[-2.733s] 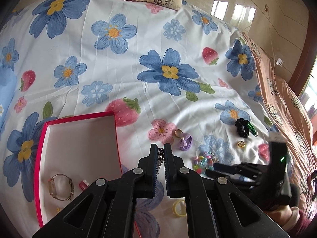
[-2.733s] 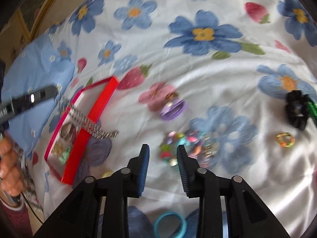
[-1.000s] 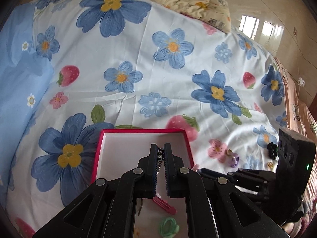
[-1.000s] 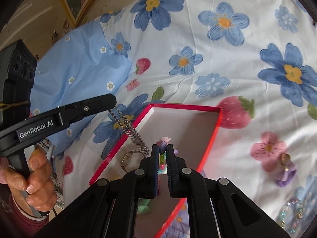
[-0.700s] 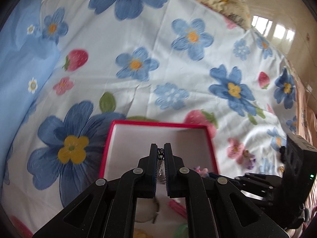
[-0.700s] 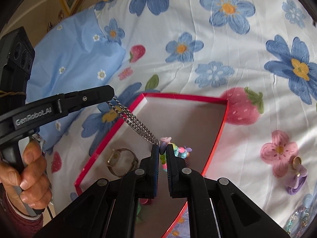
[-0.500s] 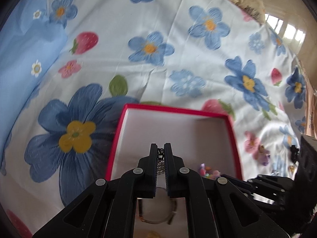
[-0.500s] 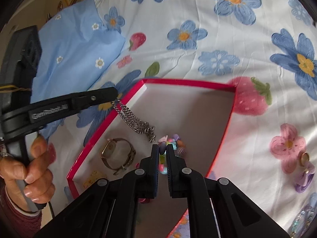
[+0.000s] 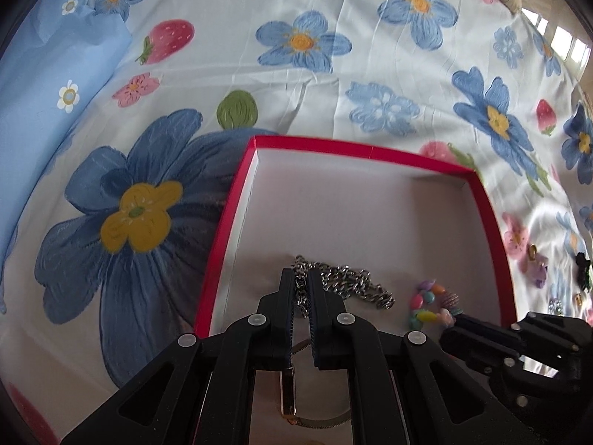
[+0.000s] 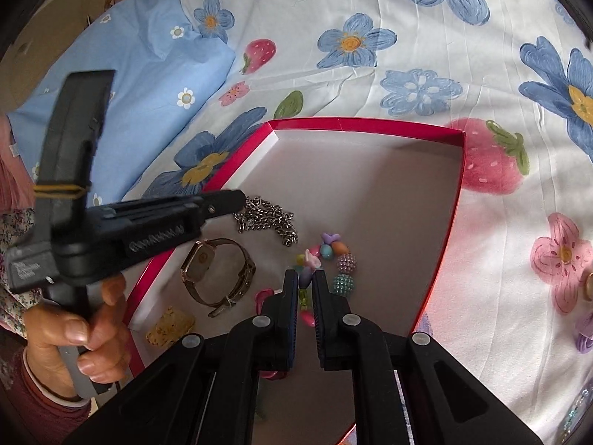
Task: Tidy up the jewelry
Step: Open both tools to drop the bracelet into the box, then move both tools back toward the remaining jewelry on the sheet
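Left tool [image 9: 300, 281] pinches chain [image 9: 348, 284] inside box [image 9: 363, 151].

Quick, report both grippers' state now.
Left gripper: shut on the silver chain.
Right gripper: shut on the colorful bead bracelet.

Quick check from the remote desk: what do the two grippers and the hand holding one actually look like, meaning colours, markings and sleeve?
Both grippers are matte black plastic with round grey rivets and ribbed finger pads: left gripper, right gripper. The left one has white lettering on its side, too blurred to read, and a yellow elastic band around its upright block. The left hand wears a maroon cuff under a floral sleeve.
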Available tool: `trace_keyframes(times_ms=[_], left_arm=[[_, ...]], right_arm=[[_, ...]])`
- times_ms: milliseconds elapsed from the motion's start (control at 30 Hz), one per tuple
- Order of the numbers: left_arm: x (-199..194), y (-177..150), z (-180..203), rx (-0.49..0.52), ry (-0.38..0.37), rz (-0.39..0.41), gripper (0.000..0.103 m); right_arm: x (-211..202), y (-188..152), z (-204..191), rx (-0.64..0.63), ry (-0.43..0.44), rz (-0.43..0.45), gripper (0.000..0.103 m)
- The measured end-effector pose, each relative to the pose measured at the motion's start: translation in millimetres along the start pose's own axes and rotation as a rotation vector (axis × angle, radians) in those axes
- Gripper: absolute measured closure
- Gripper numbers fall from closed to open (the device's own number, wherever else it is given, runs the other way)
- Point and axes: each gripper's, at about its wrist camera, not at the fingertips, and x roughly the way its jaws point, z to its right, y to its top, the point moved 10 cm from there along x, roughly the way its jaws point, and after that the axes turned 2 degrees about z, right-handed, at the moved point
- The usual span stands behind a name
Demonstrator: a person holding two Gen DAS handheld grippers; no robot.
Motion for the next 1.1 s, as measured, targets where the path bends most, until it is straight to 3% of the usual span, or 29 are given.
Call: trace_keyframes(times_ms=[167,300,400,533,767,1100], left_arm=[[2.1,-1.3,-3.1,-0.013,0.003,-0.009,0.092],[-3.9,-1.3,-4.0,-0.021,0.004,0.003,0.075],[-10.5,-3.2,-2.8,-0.024,0.000,0.010,0.071],[-23.5,-6.4,-2.8,-0.036,-0.007,0.028,0.050],[-57.8,-14.4,9.8,-0.045,-0.033,0.068,0.043],[-105.2,-35.5,63.8,0.031,-0.111,0.091,0.040]], right_arm=[[-1.8,0.0,-2.5,0.006,0.019,0.003,0.090],[-6.8,0.1,-1.7,0.022,0.028,0.014,0.088],[-14.0,0.8,-2.7,0.029,0.035,0.031,0.083],[-32.1,2.4,-2.2,0.043,0.045,0.068,0.069],[-77.0,0.0,10.1,0.083,0.036,0.146,0.064],[-137.2,-29.1,62.0,0.171,-0.046,0.205,0.063]])
